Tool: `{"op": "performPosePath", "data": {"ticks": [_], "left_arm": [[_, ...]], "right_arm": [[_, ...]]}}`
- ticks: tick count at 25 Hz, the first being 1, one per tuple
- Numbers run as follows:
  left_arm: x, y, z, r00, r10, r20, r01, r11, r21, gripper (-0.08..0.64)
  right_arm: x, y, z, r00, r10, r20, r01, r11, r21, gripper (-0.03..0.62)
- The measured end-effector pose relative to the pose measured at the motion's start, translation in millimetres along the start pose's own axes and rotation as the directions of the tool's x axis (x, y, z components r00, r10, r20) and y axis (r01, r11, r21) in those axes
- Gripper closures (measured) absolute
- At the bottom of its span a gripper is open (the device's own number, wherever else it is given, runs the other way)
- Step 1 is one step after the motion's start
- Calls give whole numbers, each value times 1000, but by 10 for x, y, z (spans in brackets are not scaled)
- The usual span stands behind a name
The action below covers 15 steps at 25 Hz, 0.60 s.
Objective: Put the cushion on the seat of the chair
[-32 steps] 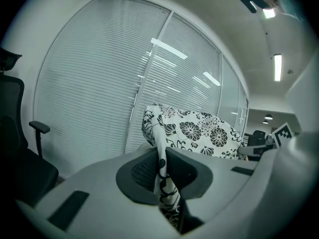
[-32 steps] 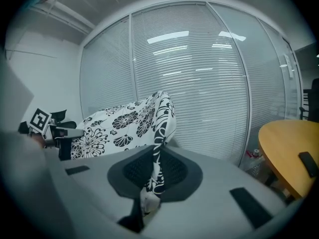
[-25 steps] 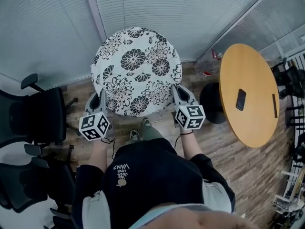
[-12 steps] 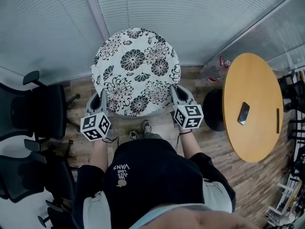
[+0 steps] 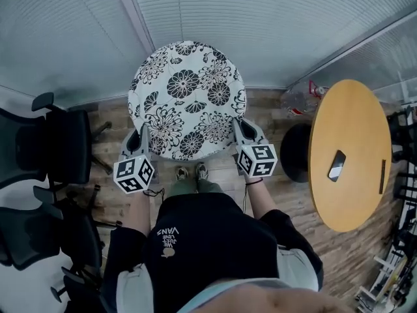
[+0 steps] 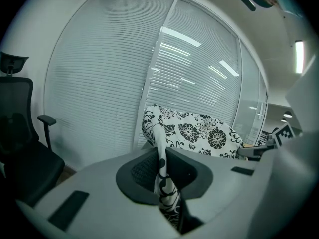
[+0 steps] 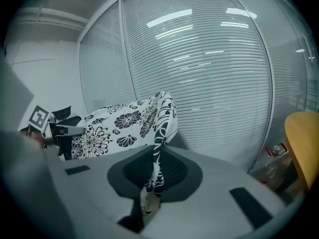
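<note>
A round white cushion with black flowers (image 5: pixel 187 96) hangs in the air in front of the person, held between both grippers. My left gripper (image 5: pixel 143 135) is shut on its near left edge; in the left gripper view the fabric (image 6: pixel 162 168) is pinched between the dark pads. My right gripper (image 5: pixel 238 128) is shut on its near right edge, the fabric (image 7: pixel 155 168) squeezed flat between its pads. Black office chairs (image 5: pixel 49 149) stand at the left, the nearest seat left of the left gripper. One chair (image 6: pixel 20 148) shows in the left gripper view.
A round wooden table (image 5: pixel 348 152) with a phone (image 5: pixel 337 165) stands on the right on a black base (image 5: pixel 293 152). Window blinds (image 5: pixel 260 25) close off the far side. A second black chair (image 5: pixel 32 240) stands at lower left. The floor is wood planks.
The cushion and both grippers have stayed almost in place in the view. The view shifted slightly, so the table slid right and the chairs moved a little.
</note>
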<state>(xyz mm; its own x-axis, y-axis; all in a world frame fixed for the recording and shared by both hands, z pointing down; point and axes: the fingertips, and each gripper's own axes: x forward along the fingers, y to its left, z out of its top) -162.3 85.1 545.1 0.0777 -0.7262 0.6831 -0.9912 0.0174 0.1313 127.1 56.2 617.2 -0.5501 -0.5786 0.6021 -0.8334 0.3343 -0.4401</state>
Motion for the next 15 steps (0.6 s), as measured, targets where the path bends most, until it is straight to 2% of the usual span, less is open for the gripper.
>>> {"op": "performPosePath", "data": {"ticks": [10, 15], "left_arm": [[224, 113, -161, 997, -23, -80, 21, 1000, -21, 514], [212, 130, -120, 995, -35, -98, 32, 999, -27, 515]], "right_arm": [[134, -40, -157, 997, -41, -68, 42, 999, 25, 557], [99, 2, -126, 995, -51, -90, 53, 998, 23, 557]]}}
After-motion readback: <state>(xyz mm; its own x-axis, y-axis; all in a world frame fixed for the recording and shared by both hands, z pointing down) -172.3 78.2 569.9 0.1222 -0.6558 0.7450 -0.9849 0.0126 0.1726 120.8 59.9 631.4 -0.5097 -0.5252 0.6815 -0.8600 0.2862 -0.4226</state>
